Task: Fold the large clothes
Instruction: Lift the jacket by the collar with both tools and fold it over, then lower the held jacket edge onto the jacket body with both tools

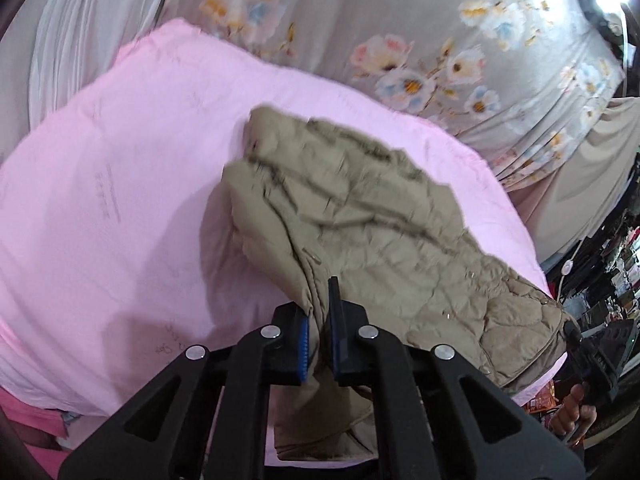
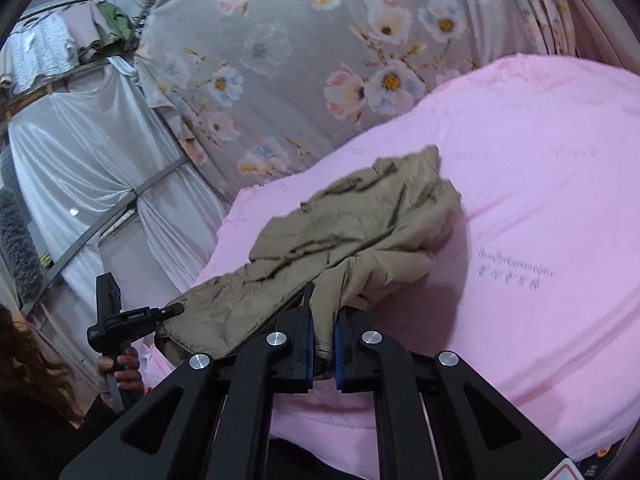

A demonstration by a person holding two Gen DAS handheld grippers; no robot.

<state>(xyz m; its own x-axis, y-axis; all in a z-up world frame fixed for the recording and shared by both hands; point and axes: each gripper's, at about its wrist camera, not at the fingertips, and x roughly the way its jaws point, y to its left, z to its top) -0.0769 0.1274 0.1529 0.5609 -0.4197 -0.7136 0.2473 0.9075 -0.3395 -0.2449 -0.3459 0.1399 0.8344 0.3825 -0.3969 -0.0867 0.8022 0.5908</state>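
Gripping the near hem of one khaki quilted jacket (image 1: 352, 216), my left gripper (image 1: 319, 316) and right gripper (image 2: 322, 330) each clamp a corner, two grippers in all, lifting it off the one pink blanket (image 1: 120, 184). I judge the fold is starting; next I should carry this edge toward the far collar, by the floral curtain (image 1: 400, 32).
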